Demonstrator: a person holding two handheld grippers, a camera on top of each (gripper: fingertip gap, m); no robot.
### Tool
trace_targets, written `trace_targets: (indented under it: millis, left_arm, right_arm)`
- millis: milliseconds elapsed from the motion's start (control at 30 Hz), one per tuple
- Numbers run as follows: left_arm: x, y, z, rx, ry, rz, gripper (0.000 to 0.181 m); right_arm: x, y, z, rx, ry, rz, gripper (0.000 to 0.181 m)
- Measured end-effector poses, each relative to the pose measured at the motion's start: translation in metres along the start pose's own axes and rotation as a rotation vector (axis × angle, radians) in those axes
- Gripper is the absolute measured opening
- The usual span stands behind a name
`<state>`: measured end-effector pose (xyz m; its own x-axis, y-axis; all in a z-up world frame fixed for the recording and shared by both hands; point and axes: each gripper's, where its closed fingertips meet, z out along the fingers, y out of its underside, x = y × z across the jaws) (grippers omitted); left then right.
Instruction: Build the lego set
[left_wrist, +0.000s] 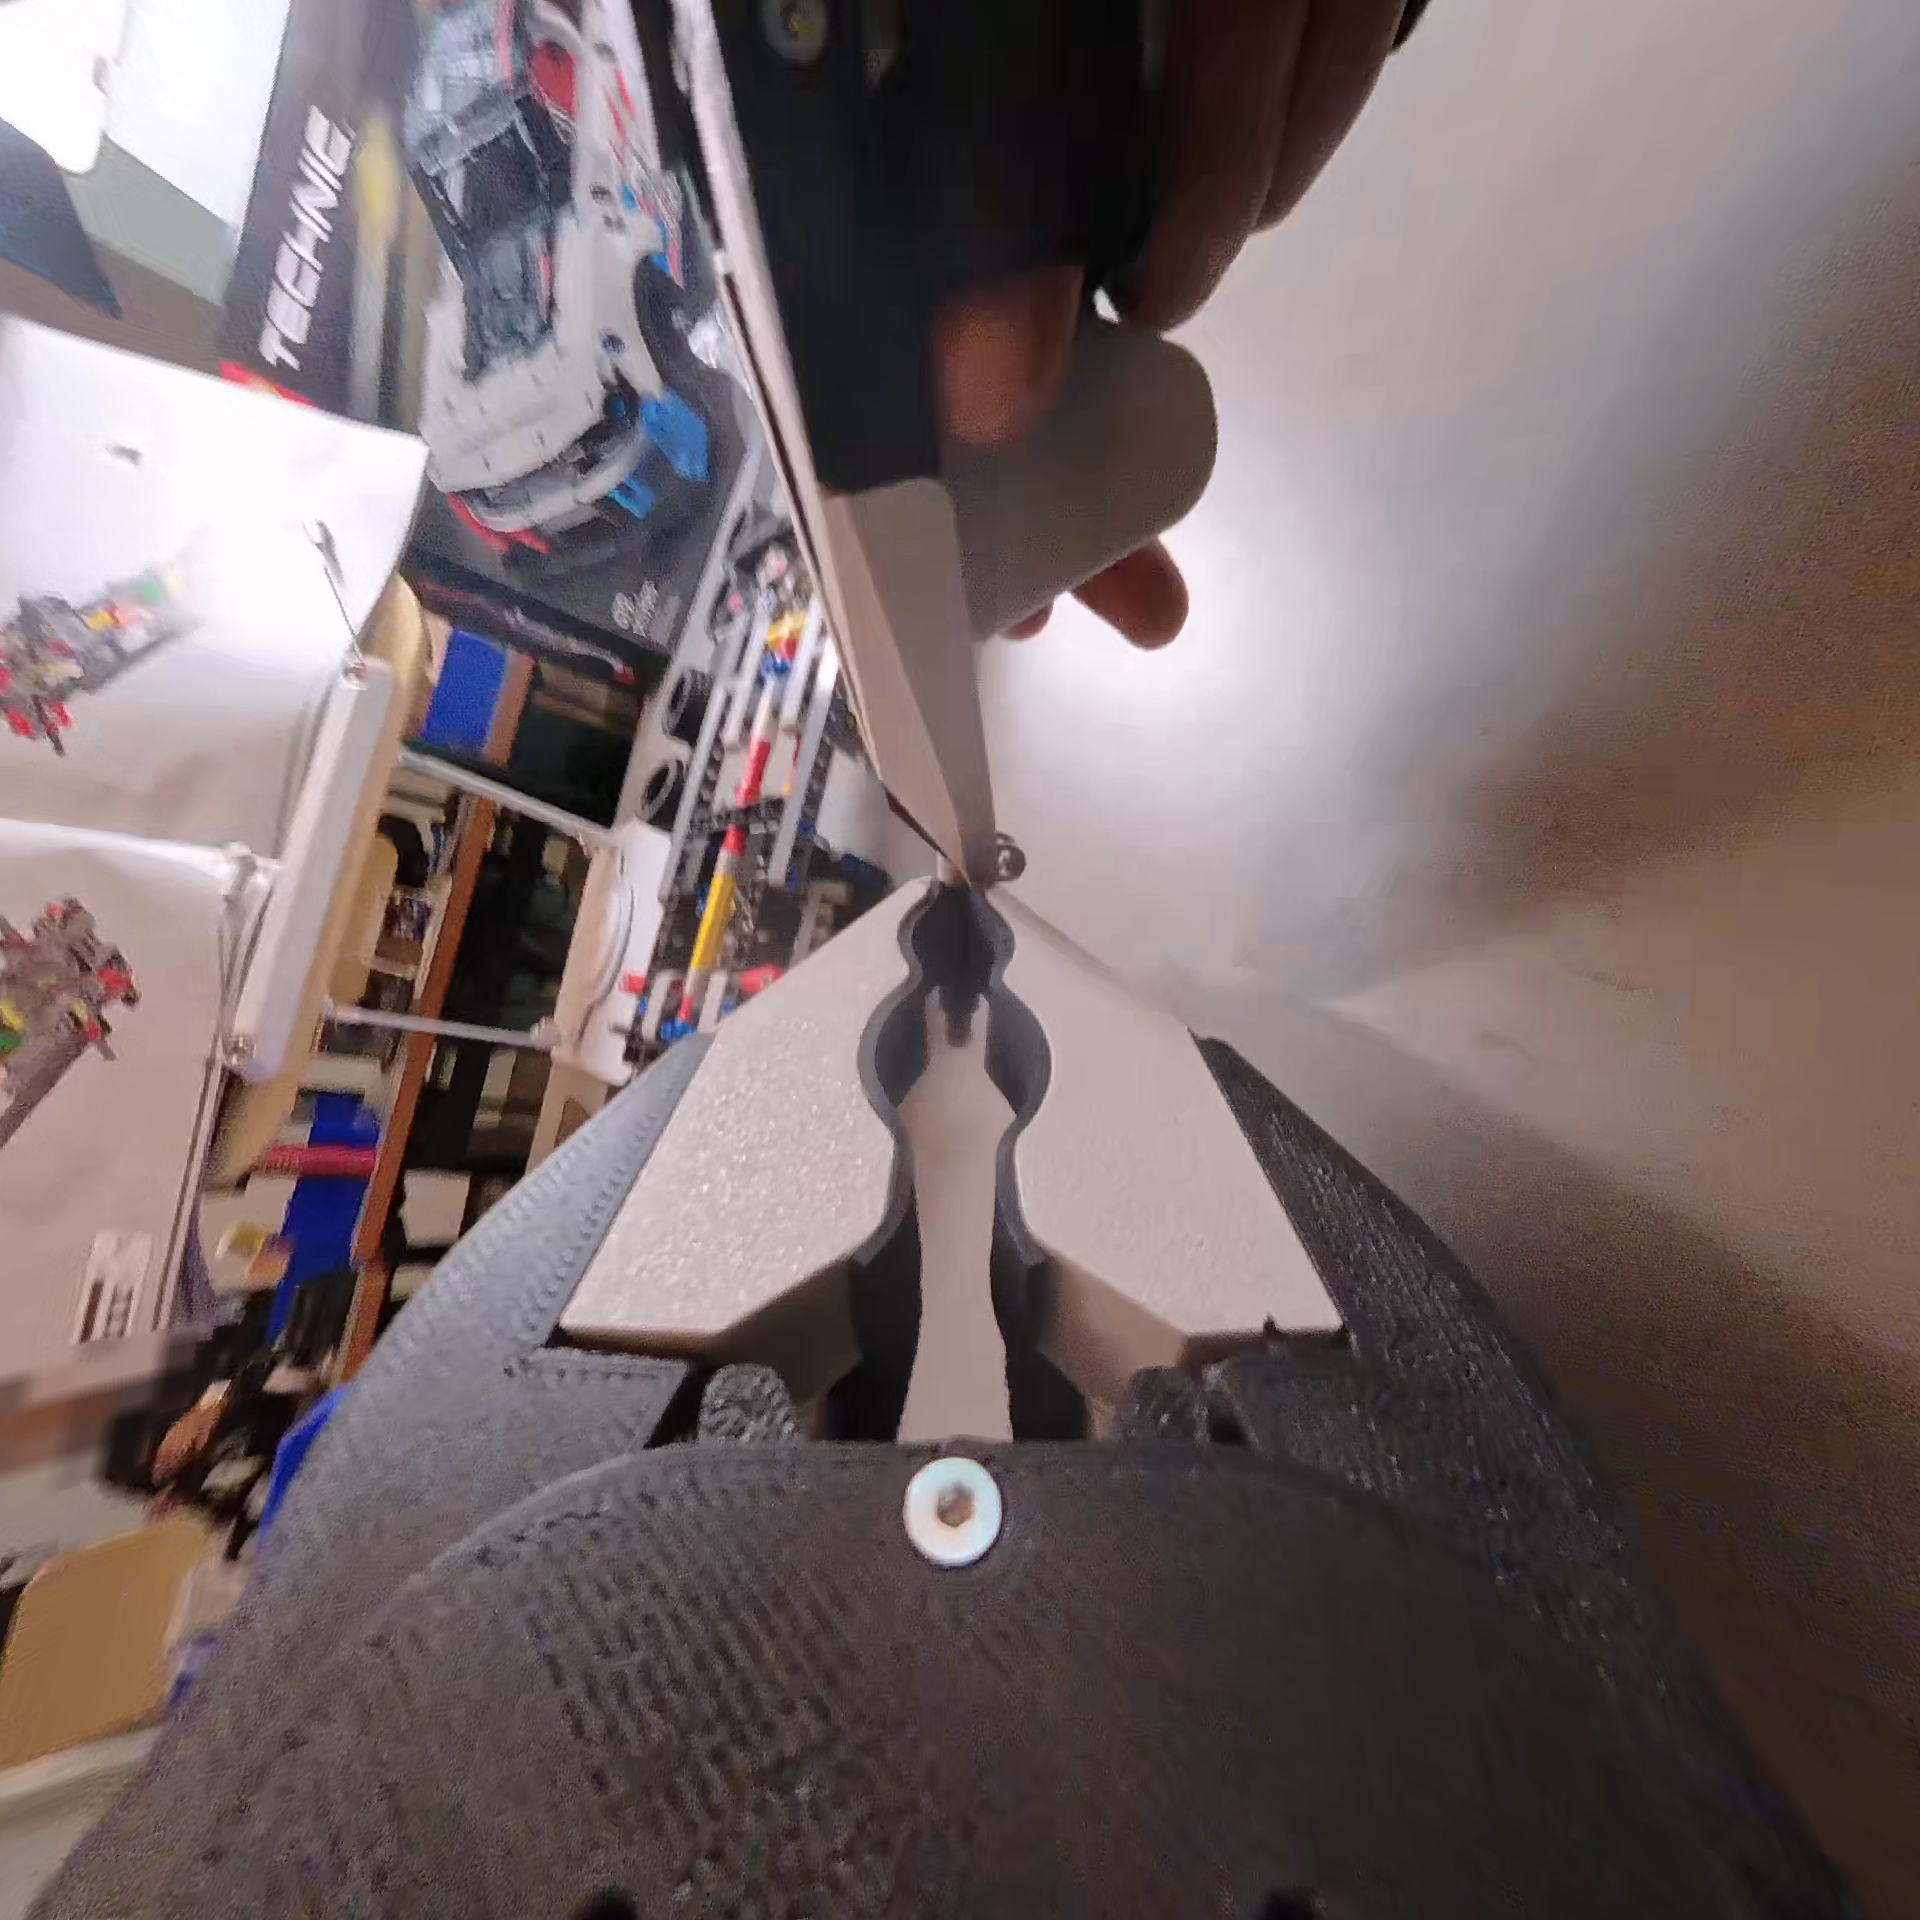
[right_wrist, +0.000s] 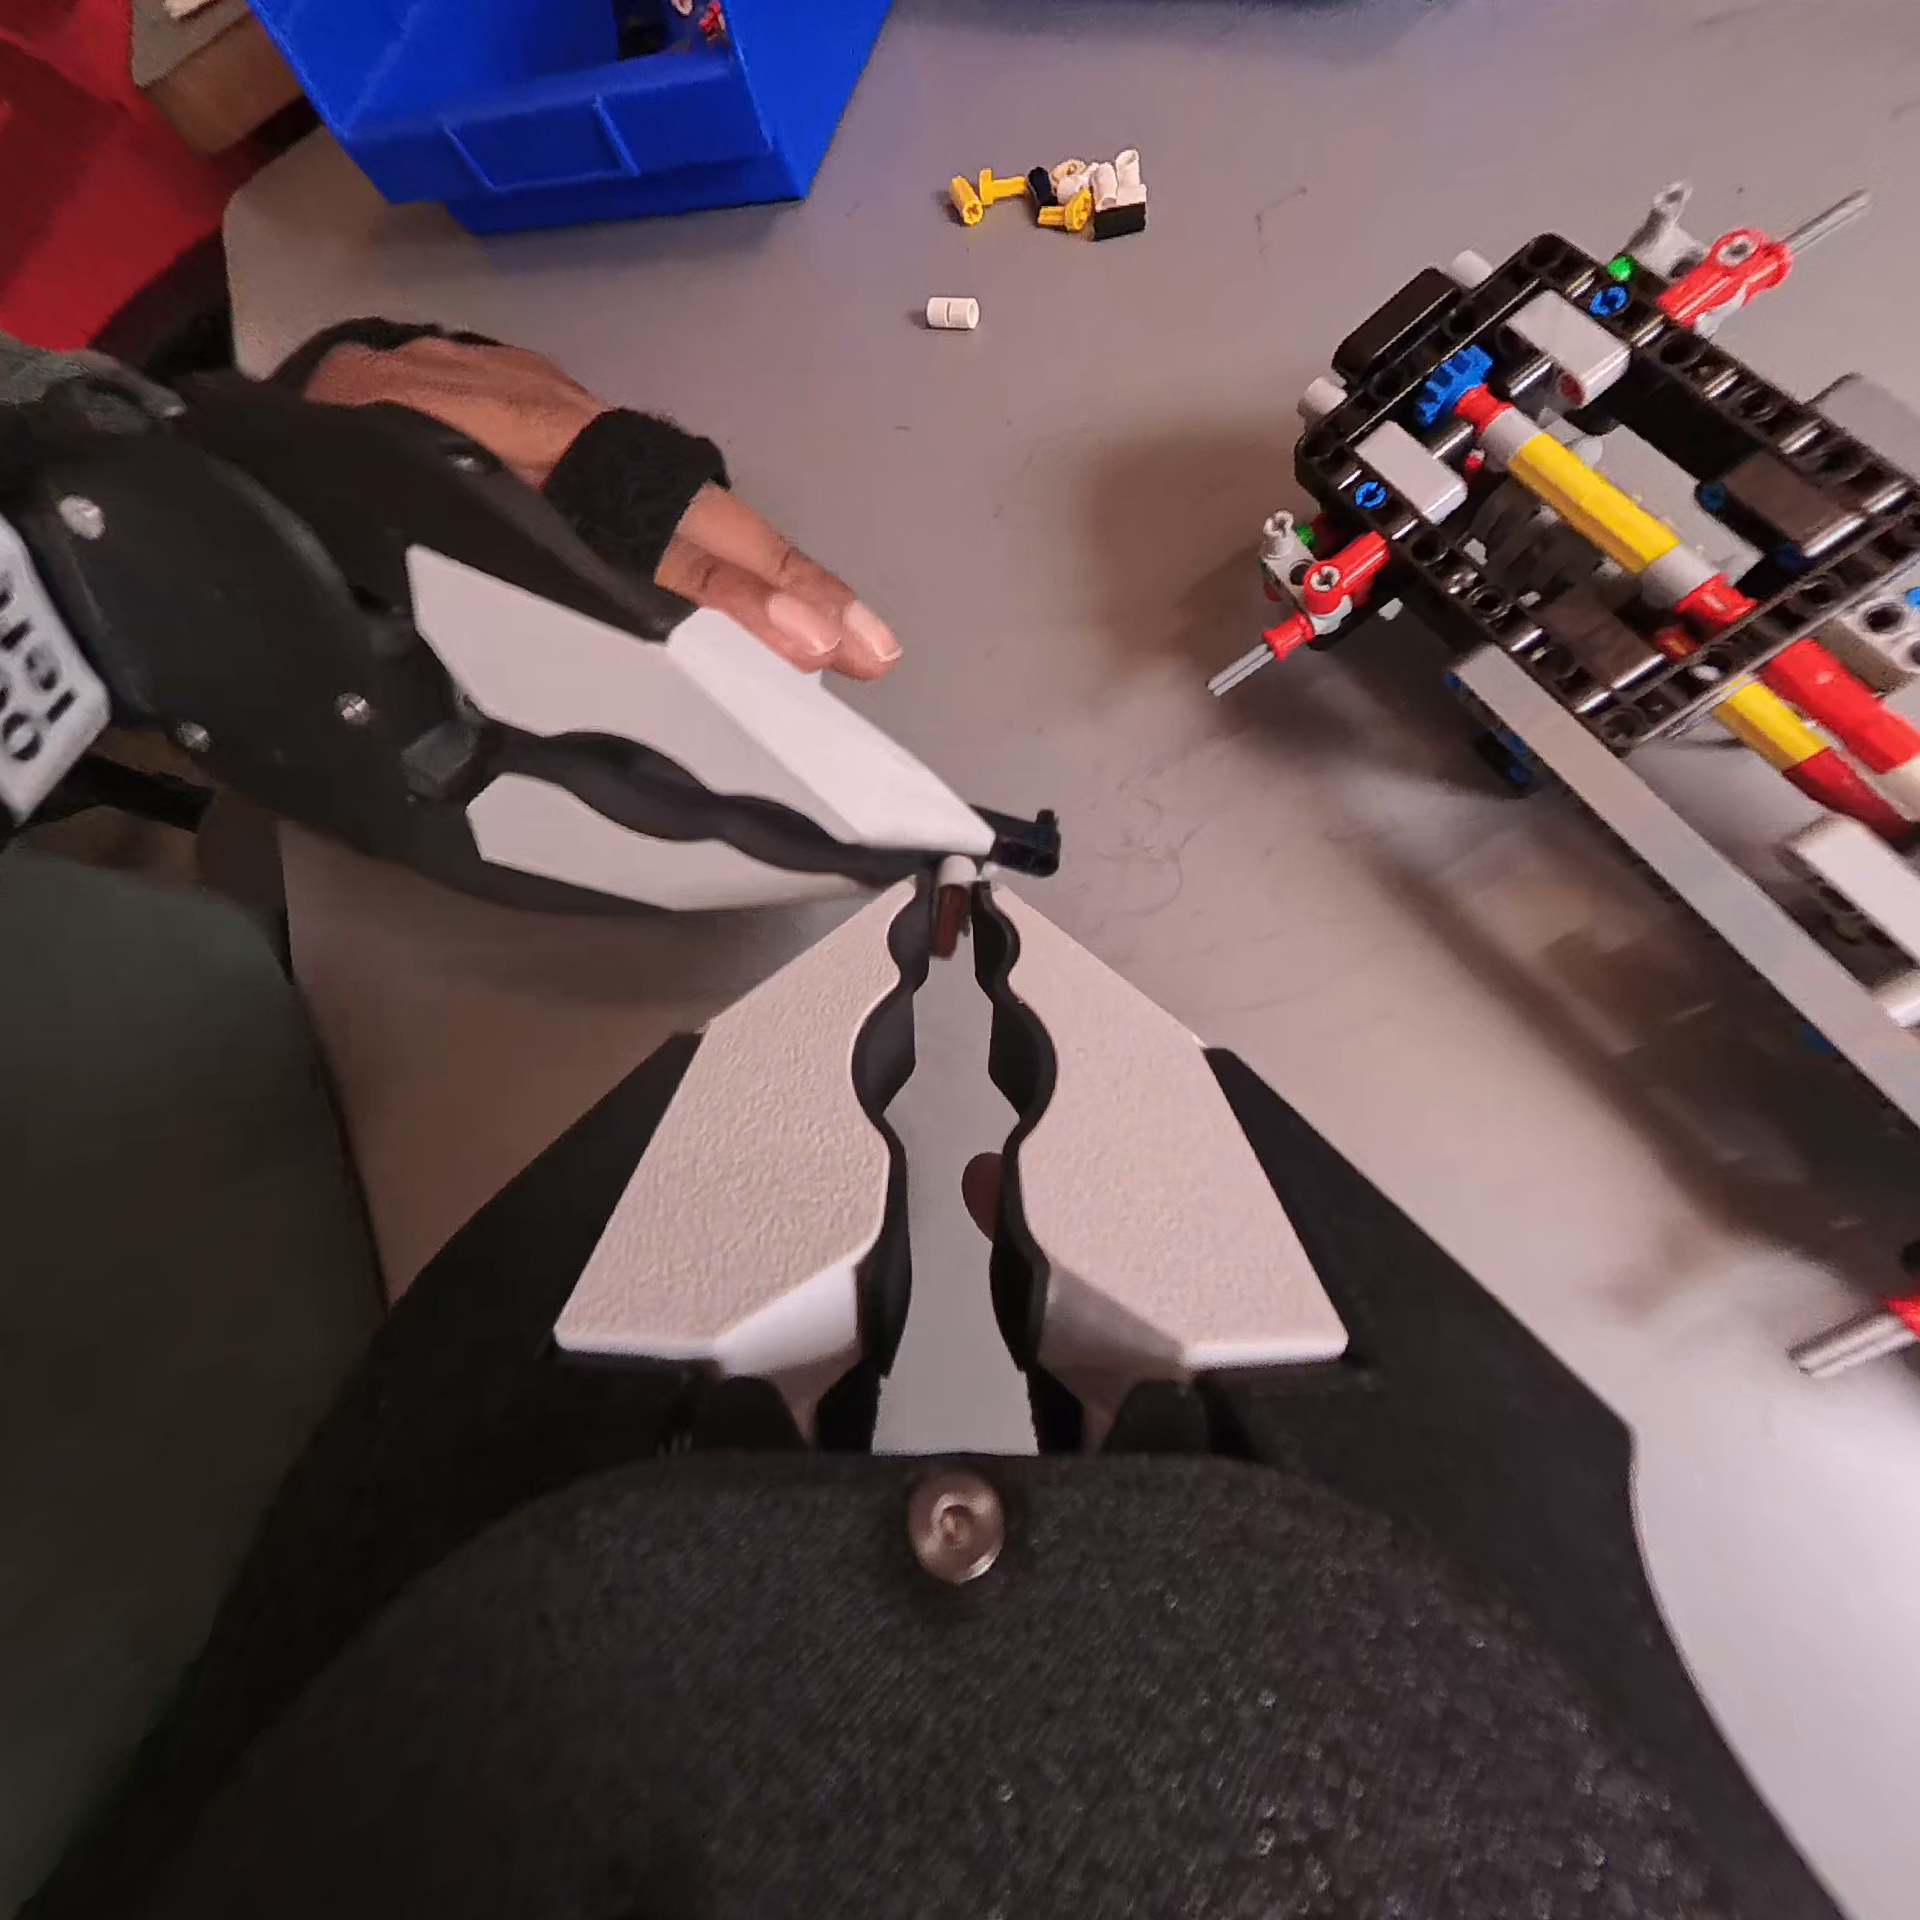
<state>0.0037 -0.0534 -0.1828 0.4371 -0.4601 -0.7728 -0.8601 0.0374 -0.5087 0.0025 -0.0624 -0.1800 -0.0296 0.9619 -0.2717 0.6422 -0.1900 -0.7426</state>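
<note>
My left gripper (left_wrist: 958, 902) is shut on a small black lego pin (left_wrist: 958, 961); the pin also shows in the right wrist view (right_wrist: 1029, 836), sticking out past the left gripper's tips (right_wrist: 987, 847). My right gripper (right_wrist: 950, 885) is shut on a small grey-and-brown piece (right_wrist: 948, 912). In the left wrist view the right gripper (left_wrist: 966, 857) comes down from above, with a small grey ring (left_wrist: 1006, 858) at its tip. The two grippers meet tip to tip above the grey table (right_wrist: 1039, 540). The partly built black-framed chassis (right_wrist: 1610, 499) stands to the right.
A heap of small yellow, white and black parts (right_wrist: 1060, 192) and a lone white bush (right_wrist: 952, 312) lie at the back. A blue bin (right_wrist: 582, 94) stands at the back left. The set's box (left_wrist: 499, 260) and an instruction booklet (left_wrist: 104, 623) show in the left wrist view. The tips of both grippers are at nearly the same place. Both grippers' tips are roughly 25 centimetres from the lone white bush (right_wrist: 952, 312).
</note>
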Motion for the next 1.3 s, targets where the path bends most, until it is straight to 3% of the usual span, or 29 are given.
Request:
trace_targets:
  millis: [167, 333, 433, 500, 600, 833, 1100, 1300]
  left_arm:
    - [-0.002, 0.006, 0.002, -0.033, -0.001, -0.017, 0.001]
    - [-0.011, 0.005, 0.000, 0.044, 0.048, -0.196, 0.002]
    - [-0.014, 0.002, -0.004, 0.125, 0.124, -0.345, 0.002]
    - [-0.012, -0.007, -0.008, 0.216, 0.217, -0.465, 0.002]
    - [-0.013, -0.022, -0.017, 0.344, 0.325, -0.607, 0.002]
    - [-0.014, -0.049, -0.038, 0.548, 0.432, -0.677, 0.001]
    - [-0.021, -0.053, -0.044, 0.629, 0.514, -0.824, 0.004]
    - [-0.025, -0.050, -0.047, 0.639, 0.516, -0.827, 0.014]
  right_arm:
    - [0.005, -0.003, 0.006, 0.048, 0.028, 0.032, 0.004]
    - [-0.004, -0.009, -0.001, 0.092, -0.081, 0.006, 0.024]
    - [-0.004, -0.014, -0.018, 0.143, -0.092, -0.163, 0.033]
    - [0.005, -0.017, -0.027, 0.190, -0.028, -0.329, 0.033]
    - [0.001, -0.011, -0.030, 0.227, -0.045, -0.485, 0.029]
    - [-0.027, -0.016, -0.032, 0.328, -0.191, -0.517, 0.011]
    - [-0.034, -0.017, -0.040, 0.345, -0.268, -0.443, 0.004]
    - [-0.030, -0.022, -0.047, 0.390, -0.298, -0.384, 0.004]
